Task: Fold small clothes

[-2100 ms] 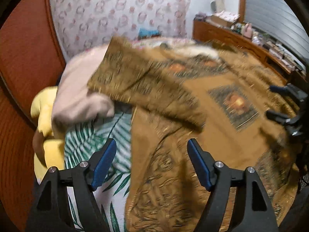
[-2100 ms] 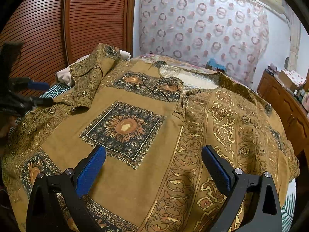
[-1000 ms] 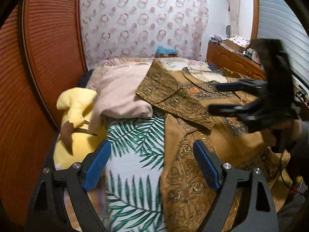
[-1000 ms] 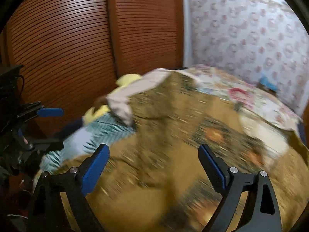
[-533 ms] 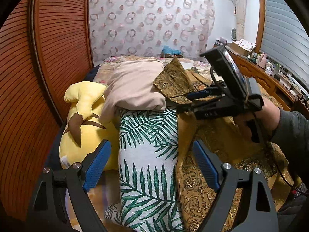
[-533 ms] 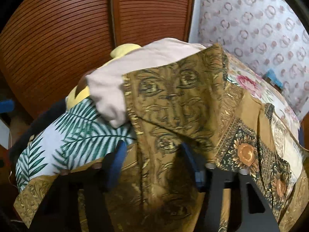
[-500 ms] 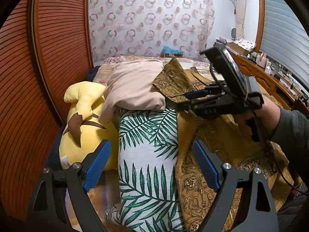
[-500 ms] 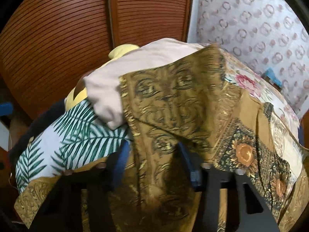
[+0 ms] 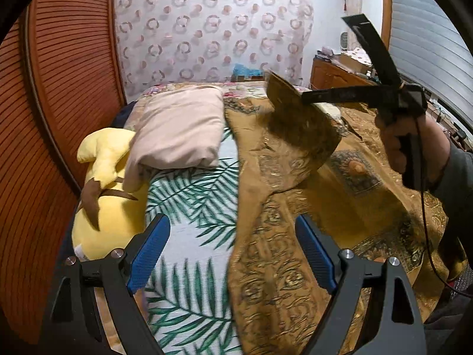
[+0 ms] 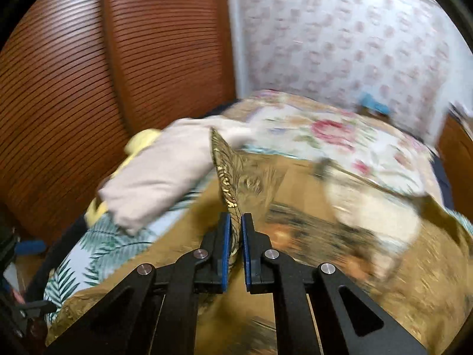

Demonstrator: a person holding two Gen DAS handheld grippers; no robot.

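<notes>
A brown and gold patterned shirt [image 9: 295, 251] lies spread on the bed. My right gripper [image 10: 234, 224] is shut on the shirt's left sleeve [image 10: 229, 174] and holds it lifted above the shirt. In the left wrist view the right gripper [image 9: 307, 97] holds the raised sleeve [image 9: 298, 124] over the shirt's body. My left gripper [image 9: 233, 248] is open and empty, low over the shirt's left edge and the leaf-print sheet [image 9: 189, 236].
A pink pillow [image 9: 177, 130] and a yellow plush toy [image 9: 103, 195] lie at the bed's left side, against a wooden slatted wardrobe [image 9: 59, 88]. A patterned curtain [image 9: 207, 29] hangs behind. A cluttered wooden dresser [image 9: 340, 74] stands at the right.
My right gripper has closed on the sleeve and lifted it off the pink pillow, moving it right over the shirt. My left gripper stays open and has barely moved.
</notes>
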